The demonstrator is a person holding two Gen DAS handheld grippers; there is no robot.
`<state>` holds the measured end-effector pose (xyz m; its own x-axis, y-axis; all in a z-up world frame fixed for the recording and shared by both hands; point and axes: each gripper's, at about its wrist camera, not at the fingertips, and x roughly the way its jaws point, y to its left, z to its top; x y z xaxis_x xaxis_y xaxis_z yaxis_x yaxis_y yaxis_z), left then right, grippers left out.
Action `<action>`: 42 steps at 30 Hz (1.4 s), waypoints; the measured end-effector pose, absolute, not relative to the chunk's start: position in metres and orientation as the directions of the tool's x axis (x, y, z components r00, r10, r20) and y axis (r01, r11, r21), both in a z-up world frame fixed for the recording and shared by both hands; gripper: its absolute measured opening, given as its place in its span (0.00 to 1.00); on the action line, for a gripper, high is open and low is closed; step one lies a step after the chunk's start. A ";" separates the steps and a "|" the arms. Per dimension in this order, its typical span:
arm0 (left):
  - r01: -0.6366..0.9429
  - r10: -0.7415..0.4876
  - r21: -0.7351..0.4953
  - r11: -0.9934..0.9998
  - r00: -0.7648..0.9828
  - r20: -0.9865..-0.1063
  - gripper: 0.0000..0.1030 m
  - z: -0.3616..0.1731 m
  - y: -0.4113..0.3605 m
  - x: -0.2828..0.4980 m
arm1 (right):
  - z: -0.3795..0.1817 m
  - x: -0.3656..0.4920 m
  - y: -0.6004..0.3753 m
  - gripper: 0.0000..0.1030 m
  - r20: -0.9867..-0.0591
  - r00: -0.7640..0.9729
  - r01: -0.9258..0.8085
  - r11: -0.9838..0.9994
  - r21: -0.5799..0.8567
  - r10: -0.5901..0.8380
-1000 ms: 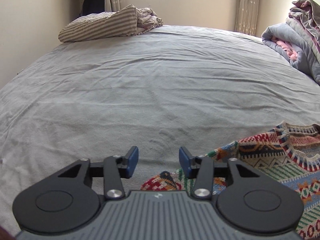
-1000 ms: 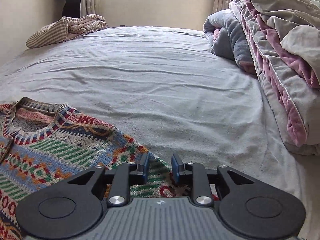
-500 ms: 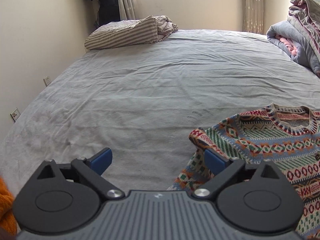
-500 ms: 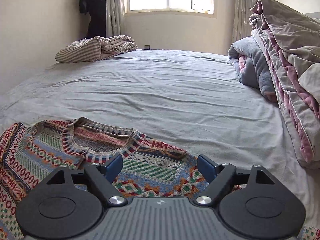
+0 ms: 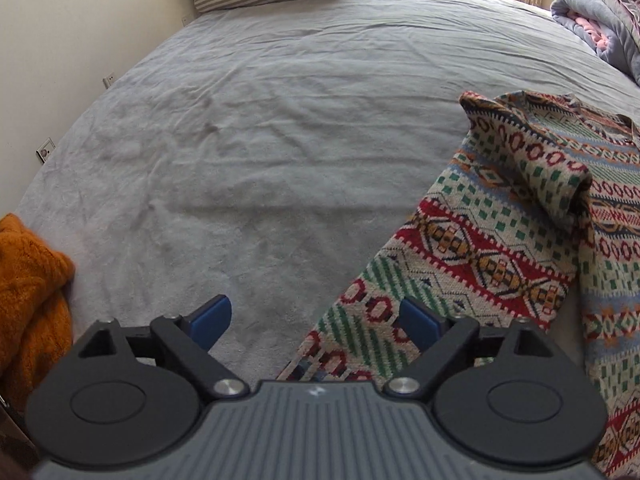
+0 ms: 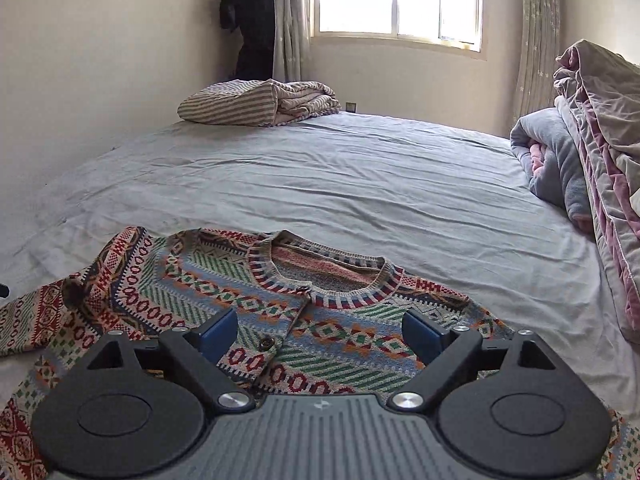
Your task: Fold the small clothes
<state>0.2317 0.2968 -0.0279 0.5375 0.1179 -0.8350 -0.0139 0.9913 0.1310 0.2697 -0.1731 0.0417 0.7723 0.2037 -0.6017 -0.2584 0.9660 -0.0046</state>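
a patterned cardigan (image 6: 304, 320) lies flat on the near part of the grey bed (image 6: 360, 184), no label or writing readable. the left claw (image 5: 316, 322) and right claw (image 6: 320, 334) have just been opening and stand wide, nothing between them.

A striped blanket (image 6: 256, 104) lies folded by the window (image 6: 398, 0); bundled quilts (image 6: 592, 152) sit right; something dark, perhaps clothing (image 6: 250, 20), hangs in the corner.

item: patterned knit cardigan (image 6: 320, 332) | colours: red, green, blue, cream bands | state: unfolded, buttoned, front up | pose: flat, one sleeve (image 5: 472, 256) spread aside | place: bed (image 6: 320, 184), near edge
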 end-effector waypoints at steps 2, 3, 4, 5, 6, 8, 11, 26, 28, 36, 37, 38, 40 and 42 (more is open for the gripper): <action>-0.010 0.113 0.122 0.992 0.474 -0.873 0.73 -0.046 0.304 0.234 | 0.042 0.262 -0.167 0.87 -0.604 0.771 -0.266 0.964 -0.013 0.204; -0.007 0.097 0.106 0.994 0.459 -0.883 0.68 -0.051 0.307 0.233 | 0.042 0.258 -0.165 0.87 -0.606 0.770 -0.266 0.964 -0.018 0.202; -0.008 0.074 0.079 0.997 0.465 -0.882 0.59 -0.052 0.309 0.231 | 0.042 0.256 -0.165 0.87 -0.607 0.770 -0.265 0.964 -0.021 0.198; -0.011 0.035 0.033 0.999 0.469 -0.883 0.50 -0.051 0.311 0.228 | 0.042 0.252 -0.165 0.87 -0.607 0.771 -0.258 0.966 -0.026 0.190; -0.014 -0.007 -0.015 1.000 0.467 -0.884 0.20 -0.050 0.313 0.225 | 0.041 0.249 -0.166 0.87 -0.608 0.773 -0.249 0.968 -0.025 0.183; -0.037 -0.011 -0.032 0.999 0.467 -0.884 0.08 -0.045 0.313 0.220 | 0.039 0.244 -0.169 0.88 -0.612 0.771 -0.233 0.972 -0.018 0.174; -0.078 0.072 0.037 0.996 0.522 -0.850 0.08 -0.022 0.312 0.211 | 0.032 0.238 -0.173 0.88 -0.626 0.765 -0.210 0.977 -0.018 0.153; -0.378 0.510 0.345 0.859 0.570 -0.645 0.22 0.032 0.372 0.236 | 0.023 0.231 -0.191 0.88 -0.646 0.755 -0.166 0.986 -0.030 0.108; -0.381 0.498 0.324 0.866 0.585 -0.640 0.57 0.033 0.365 0.238 | 0.023 0.231 -0.194 0.88 -0.649 0.755 -0.160 0.986 -0.037 0.098; -0.061 0.259 0.305 0.950 0.699 -0.667 0.68 0.019 0.280 0.273 | 0.014 0.249 -0.212 0.88 -0.669 0.742 -0.139 0.987 -0.076 0.053; -0.018 0.236 0.315 0.949 0.705 -0.668 0.69 0.016 0.266 0.280 | 0.013 0.253 -0.213 0.88 -0.670 0.741 -0.140 0.987 -0.081 0.050; 0.023 0.210 0.320 0.947 0.710 -0.672 0.69 0.013 0.252 0.288 | 0.012 0.259 -0.216 0.88 -0.672 0.739 -0.144 0.986 -0.087 0.049; 0.094 0.159 0.318 0.943 0.713 -0.683 0.69 0.007 0.229 0.305 | 0.010 0.272 -0.221 0.88 -0.675 0.737 -0.149 0.984 -0.097 0.045; 0.157 0.096 0.291 0.944 0.713 -0.695 0.69 0.002 0.209 0.324 | 0.008 0.285 -0.227 0.88 -0.674 0.738 -0.151 0.983 -0.104 0.042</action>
<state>0.3242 0.2090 0.0016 0.7129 0.0957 -0.6947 0.1566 0.9439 0.2907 0.2852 -0.2269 0.0076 0.7377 0.0419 -0.6739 -0.1510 0.9830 -0.1042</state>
